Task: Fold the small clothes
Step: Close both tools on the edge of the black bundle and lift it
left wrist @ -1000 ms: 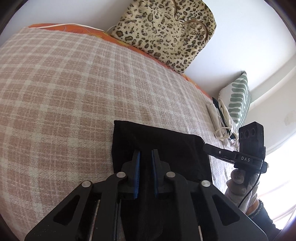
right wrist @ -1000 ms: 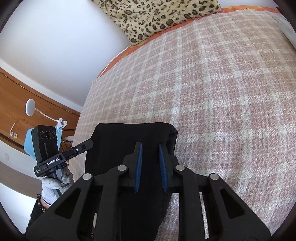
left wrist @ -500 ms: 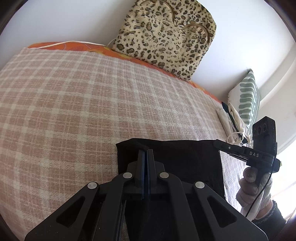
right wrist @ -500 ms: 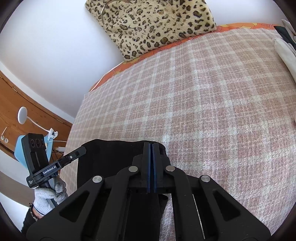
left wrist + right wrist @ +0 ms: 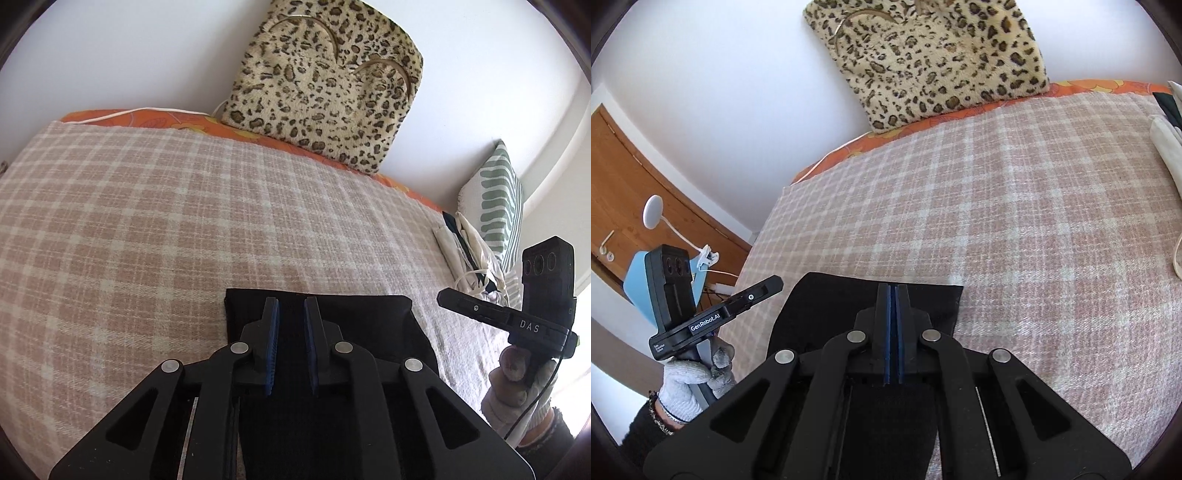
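Note:
A small black garment [image 5: 362,325] lies flat on the pink plaid blanket [image 5: 147,229]; it also shows in the right wrist view [image 5: 831,306]. My left gripper [image 5: 290,306] is open, its blue-padded fingers standing apart over the garment's far left edge. My right gripper [image 5: 893,291] is shut, its pads pressed together at the garment's far right edge; whether cloth is pinched between them is hidden. Each gripper also shows in the other's view: the right one [image 5: 448,297] and the left one [image 5: 774,284].
A leopard-print bag [image 5: 325,85] leans on the white wall at the bed's far edge. A green-striped pillow [image 5: 498,206] and folded pale cloths with cords [image 5: 461,251] lie at the right. A wooden door [image 5: 624,192] and a white lamp [image 5: 652,212] stand left.
Both grippers went from open to shut and drew the garment's edge toward me. Since half a second ago my left gripper has opened; my right has stayed shut.

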`<state>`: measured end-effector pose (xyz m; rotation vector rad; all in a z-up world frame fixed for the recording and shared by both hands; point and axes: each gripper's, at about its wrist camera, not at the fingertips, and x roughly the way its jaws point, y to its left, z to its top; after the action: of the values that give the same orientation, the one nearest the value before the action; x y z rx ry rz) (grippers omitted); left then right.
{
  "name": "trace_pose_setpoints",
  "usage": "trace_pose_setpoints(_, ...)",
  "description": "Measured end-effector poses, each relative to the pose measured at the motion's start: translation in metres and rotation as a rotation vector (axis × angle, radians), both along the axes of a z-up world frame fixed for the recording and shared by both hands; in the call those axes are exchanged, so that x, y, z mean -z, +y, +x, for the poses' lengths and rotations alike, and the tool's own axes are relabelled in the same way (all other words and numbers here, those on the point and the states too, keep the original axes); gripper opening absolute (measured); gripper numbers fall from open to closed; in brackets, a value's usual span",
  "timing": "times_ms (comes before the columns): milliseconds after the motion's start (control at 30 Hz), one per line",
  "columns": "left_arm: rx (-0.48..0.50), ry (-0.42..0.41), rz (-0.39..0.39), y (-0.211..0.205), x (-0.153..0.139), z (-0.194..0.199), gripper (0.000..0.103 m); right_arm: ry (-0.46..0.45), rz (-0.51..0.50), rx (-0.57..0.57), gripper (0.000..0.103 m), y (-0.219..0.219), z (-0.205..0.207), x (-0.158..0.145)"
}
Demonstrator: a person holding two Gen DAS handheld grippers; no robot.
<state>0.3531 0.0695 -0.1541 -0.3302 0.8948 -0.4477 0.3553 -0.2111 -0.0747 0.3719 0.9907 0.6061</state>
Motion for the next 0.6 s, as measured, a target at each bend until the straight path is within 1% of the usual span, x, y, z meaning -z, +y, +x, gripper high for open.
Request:
trace_pose_setpoints(100,0.055,0.030,-0.033,-0.015,0.003,-0.003,0.012,0.004,-0.030,-0.078,0.003,0.023,-0.008,0.002)
trace_pose_setpoints(167,0.092,0.038,-0.041,-0.023,0.003,-0.011,0.012,-0.001,-0.060,-0.123,0.003,0.033,-0.017,0.002)
trace_pose_setpoints(233,0.138,0.040,-0.046,-0.029,0.002,-0.022,0.012,-0.008,-0.084,-0.149,0.003,0.036,-0.025,0.003)
trace_pose_setpoints(333,0.219,0.057,-0.061,-0.038,0.004,-0.043,0.012,-0.001,-0.087,-0.173,0.003,0.032,-0.038,0.006)
trace_pose_setpoints(400,0.273,0.064,-0.026,-0.045,0.008,-0.056,0.012,0.006,-0.088,-0.187,0.003,0.029,-0.043,0.011)
trace_pose_setpoints(467,0.314,0.093,-0.003,-0.049,0.017,-0.067,0.012,0.017,-0.111,-0.184,0.003,0.028,-0.046,0.019)
trace_pose_setpoints(533,0.341,0.121,0.046,-0.051,0.028,-0.077,0.012,0.029,-0.143,-0.172,0.003,0.026,-0.045,0.028)
trace_pose_setpoints(567,0.355,0.124,0.072,-0.051,0.033,-0.081,0.012,0.037,-0.157,-0.160,0.003,0.025,-0.042,0.032)
trace_pose_setpoints(600,0.359,0.101,0.074,-0.049,0.033,-0.086,0.012,0.047,-0.163,-0.142,0.003,0.022,-0.039,0.035)
